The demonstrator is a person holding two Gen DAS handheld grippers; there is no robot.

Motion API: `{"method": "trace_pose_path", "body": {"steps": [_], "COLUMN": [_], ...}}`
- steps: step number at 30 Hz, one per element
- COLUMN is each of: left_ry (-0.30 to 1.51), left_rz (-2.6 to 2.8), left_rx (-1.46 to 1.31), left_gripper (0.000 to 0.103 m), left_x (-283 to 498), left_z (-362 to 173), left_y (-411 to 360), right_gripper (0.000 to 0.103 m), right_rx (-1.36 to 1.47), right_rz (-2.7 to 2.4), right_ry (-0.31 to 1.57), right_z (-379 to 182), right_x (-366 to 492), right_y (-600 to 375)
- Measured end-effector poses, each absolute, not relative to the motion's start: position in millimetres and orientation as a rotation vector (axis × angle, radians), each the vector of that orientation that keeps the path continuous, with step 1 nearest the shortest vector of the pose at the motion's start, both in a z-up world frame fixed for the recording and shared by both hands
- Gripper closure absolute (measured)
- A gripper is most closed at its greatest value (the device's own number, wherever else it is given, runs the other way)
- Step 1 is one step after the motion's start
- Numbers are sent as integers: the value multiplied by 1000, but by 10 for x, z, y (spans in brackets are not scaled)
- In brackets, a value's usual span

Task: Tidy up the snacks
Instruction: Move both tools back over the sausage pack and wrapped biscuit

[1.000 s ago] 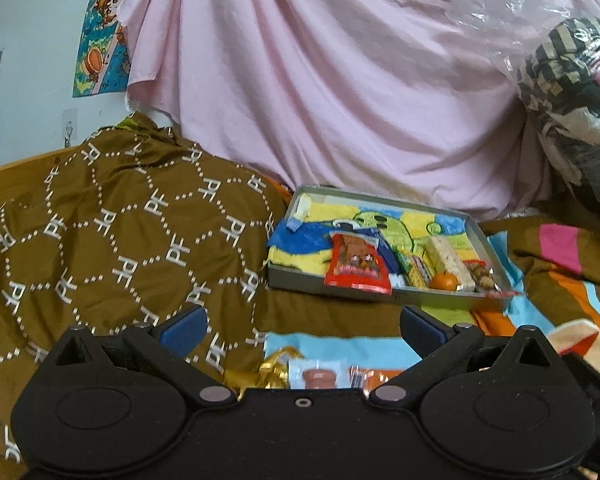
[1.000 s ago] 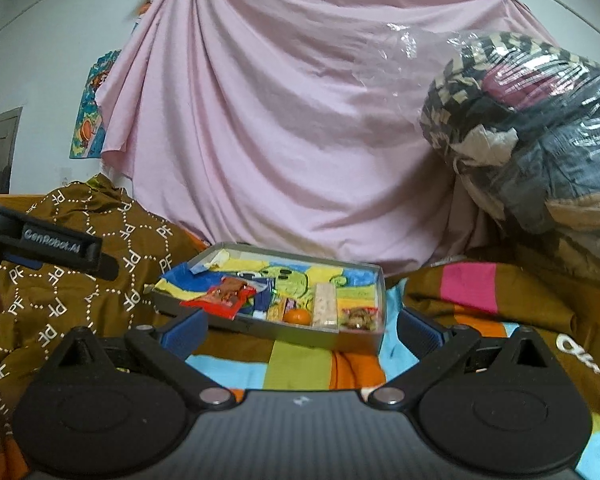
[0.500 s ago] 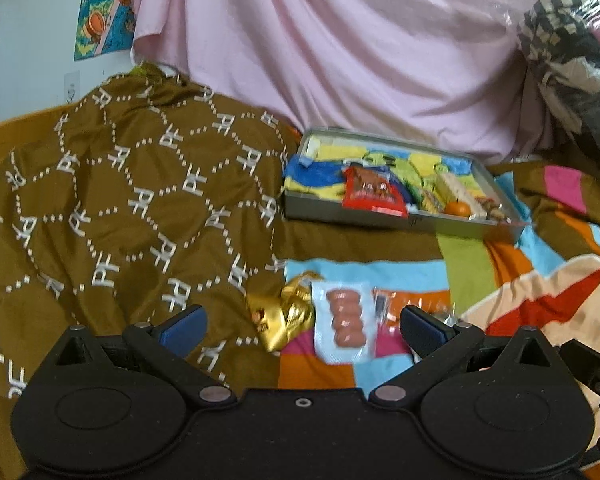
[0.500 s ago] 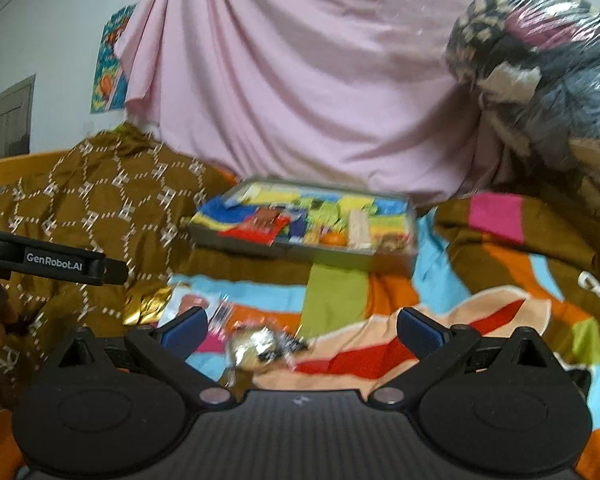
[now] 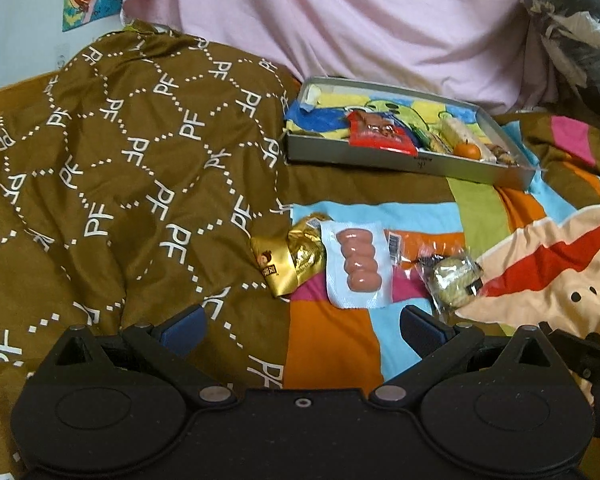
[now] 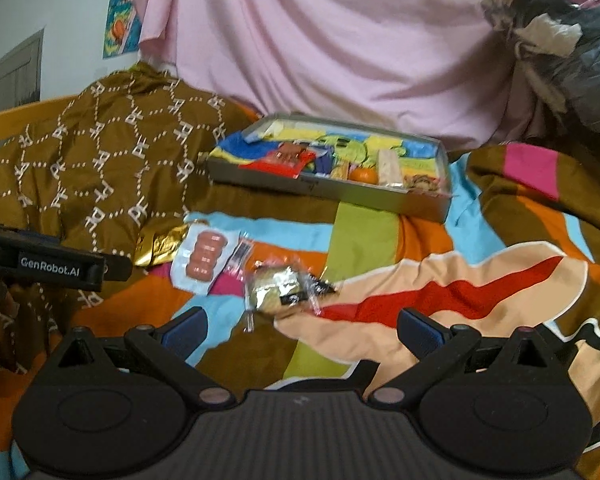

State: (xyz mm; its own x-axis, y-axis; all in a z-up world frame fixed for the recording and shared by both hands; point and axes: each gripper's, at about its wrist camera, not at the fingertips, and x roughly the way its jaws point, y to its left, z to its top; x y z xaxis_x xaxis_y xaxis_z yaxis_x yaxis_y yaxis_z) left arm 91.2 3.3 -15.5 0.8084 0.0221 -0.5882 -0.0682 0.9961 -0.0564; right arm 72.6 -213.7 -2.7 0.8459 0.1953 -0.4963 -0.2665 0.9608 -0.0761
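We judge the task partly done: the tray already holds several snacks. Four remain on the blanket in front of it: gold pack, sausage pack, orange pack, cookie. Left gripper and right gripper are wide apart, holding nothing.

You can read "GenRobot.AI" in white letters on the black side of the left gripper, which juts in at the left edge of your right wrist view. The brown blanket carries the white letters "PF" over and over, each pair set inside a dotted hexagon; the same letters show in the right wrist view. The gold snack packet has a small dark label with characters too small for you to make out. A barcode strip sits on the clear wrapper just beside the sausage pack, its digits unreadable.
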Motion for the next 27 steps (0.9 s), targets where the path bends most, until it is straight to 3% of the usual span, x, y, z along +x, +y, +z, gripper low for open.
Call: {"method": "trace_pose_path", "body": {"steps": [14, 27], "left_ry": [692, 705], "left_rz": [24, -56], "left_rx": [-58, -98], "left_gripper": [1, 1], "left_x": [1110, 1417], "left_z": [-266, -354], "left_y": [38, -6], "right_gripper": [0, 0], "right_rx": [-250, -346], "right_rz": [384, 384], "right_ry": [613, 597], "right_z": [-145, -354], "right_x": [964, 1383], "right_y": [-2037, -2029]}}
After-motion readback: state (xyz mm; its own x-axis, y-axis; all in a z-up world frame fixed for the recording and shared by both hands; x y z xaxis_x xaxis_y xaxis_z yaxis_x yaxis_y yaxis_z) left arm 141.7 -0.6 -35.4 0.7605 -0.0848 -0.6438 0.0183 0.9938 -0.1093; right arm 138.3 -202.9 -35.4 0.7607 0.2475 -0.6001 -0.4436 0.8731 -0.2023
